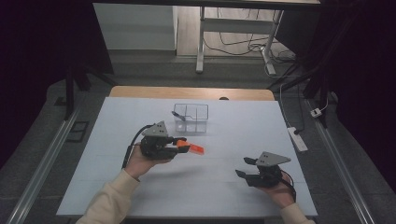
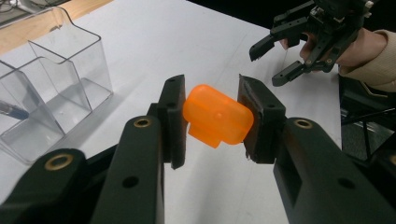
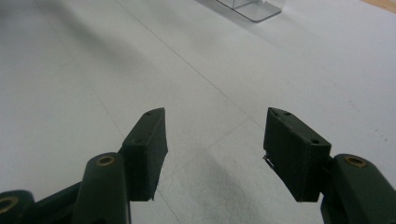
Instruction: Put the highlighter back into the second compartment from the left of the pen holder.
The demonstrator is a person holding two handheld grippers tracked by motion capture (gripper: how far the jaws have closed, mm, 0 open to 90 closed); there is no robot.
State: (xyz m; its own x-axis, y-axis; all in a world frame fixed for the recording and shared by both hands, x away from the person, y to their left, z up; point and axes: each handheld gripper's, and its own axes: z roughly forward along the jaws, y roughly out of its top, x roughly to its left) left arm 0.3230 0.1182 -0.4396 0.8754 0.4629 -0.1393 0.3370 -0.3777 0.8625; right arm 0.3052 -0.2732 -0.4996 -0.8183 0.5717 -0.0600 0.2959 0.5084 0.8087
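Note:
My left gripper [image 1: 180,144] is shut on a translucent orange plastic piece [image 1: 190,149], which sticks out to the right of the jaws a little above the white table [image 1: 233,130]. In the left gripper view the orange piece [image 2: 217,116] is pinched between both pads [image 2: 176,119]. My right gripper [image 1: 242,166] is held near the table's front right, open, with nothing between its jaws. The right gripper view shows bare table between its fingertips [image 3: 215,126]. The left gripper view also shows the right gripper [image 2: 268,65] farther off, open.
A clear plastic container [image 1: 191,119] with compartments stands just behind the left gripper, with a thin dark pen-like item [image 1: 179,115] in its left part. The container [image 2: 56,79] is at the left of the left gripper view. A power strip [image 1: 298,138] lies on the floor at the right.

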